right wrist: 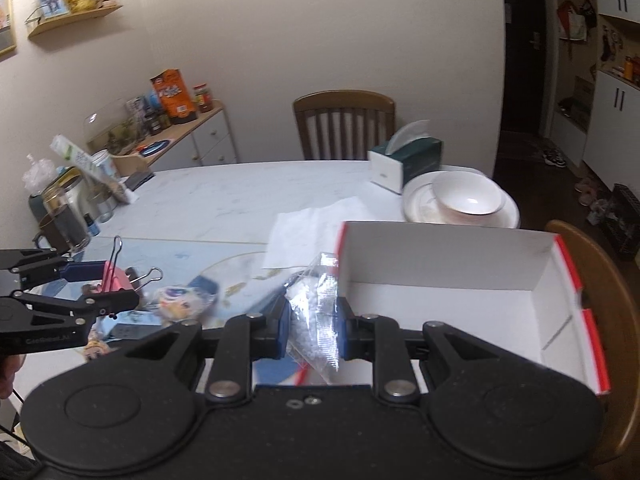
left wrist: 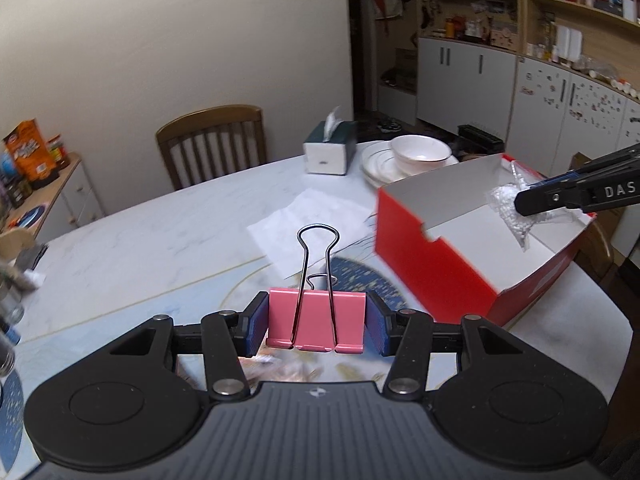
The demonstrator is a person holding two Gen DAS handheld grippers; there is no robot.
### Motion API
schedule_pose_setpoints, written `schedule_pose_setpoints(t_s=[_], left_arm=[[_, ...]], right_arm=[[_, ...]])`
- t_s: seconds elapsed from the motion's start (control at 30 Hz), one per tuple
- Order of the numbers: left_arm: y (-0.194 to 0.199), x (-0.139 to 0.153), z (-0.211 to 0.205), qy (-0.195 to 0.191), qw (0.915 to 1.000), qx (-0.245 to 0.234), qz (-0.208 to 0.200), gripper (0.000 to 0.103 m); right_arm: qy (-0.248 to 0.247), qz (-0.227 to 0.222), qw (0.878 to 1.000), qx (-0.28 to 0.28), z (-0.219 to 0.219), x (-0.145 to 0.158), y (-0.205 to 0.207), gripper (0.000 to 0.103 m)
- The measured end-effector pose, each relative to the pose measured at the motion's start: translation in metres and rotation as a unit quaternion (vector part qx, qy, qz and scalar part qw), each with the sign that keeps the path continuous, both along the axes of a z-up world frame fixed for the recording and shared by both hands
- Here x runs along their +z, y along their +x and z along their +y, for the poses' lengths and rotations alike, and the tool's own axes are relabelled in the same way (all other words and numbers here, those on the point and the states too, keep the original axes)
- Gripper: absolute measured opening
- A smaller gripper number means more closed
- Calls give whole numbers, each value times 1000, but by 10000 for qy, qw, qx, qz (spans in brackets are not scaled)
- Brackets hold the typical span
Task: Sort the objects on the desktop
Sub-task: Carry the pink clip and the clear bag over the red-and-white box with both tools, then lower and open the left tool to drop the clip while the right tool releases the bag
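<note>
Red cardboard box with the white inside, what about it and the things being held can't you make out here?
- Red cardboard box: near floor hidden by its wall, left wrist view.
- Clear plastic bag of white bits: contents blurred, lower end behind the right gripper.
- Pink metal binder clip: jaw edge hidden, left gripper fingers cover its sides.

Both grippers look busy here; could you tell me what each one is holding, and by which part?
The left gripper clamps the pink binder clip by its body's two ends; the right gripper pinches the clear plastic bag across its middle.
</note>
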State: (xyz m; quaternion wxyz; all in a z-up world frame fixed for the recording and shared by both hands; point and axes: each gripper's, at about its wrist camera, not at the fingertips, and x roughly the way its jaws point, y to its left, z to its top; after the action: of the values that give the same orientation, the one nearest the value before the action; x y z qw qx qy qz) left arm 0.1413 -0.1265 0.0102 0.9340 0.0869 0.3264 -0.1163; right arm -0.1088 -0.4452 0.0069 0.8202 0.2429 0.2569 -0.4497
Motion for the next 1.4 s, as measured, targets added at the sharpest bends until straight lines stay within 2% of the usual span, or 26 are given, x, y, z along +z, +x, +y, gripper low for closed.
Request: schedule_pose_setpoints(t_s=[0.27, 0.53, 1.03, 1.4], left_arm=[[18, 4, -61, 135, 9985, -511, -116, 49], [40, -1, -118, 307, 9941, -1038, -52, 49], [94, -24, -187, 634, 9837, -1638, 383, 49], [131, -55, -218, 885, 9747, -1826, 942, 49]], right_arm=[[23, 70, 9996, -267, -14, -10, -39, 21], [155, 197, 9986, -463, -29, -24, -71, 21], [494, 441, 9959, -611, -58, -51, -100, 21], [992, 584, 9909, -700, -84, -79, -115, 21]])
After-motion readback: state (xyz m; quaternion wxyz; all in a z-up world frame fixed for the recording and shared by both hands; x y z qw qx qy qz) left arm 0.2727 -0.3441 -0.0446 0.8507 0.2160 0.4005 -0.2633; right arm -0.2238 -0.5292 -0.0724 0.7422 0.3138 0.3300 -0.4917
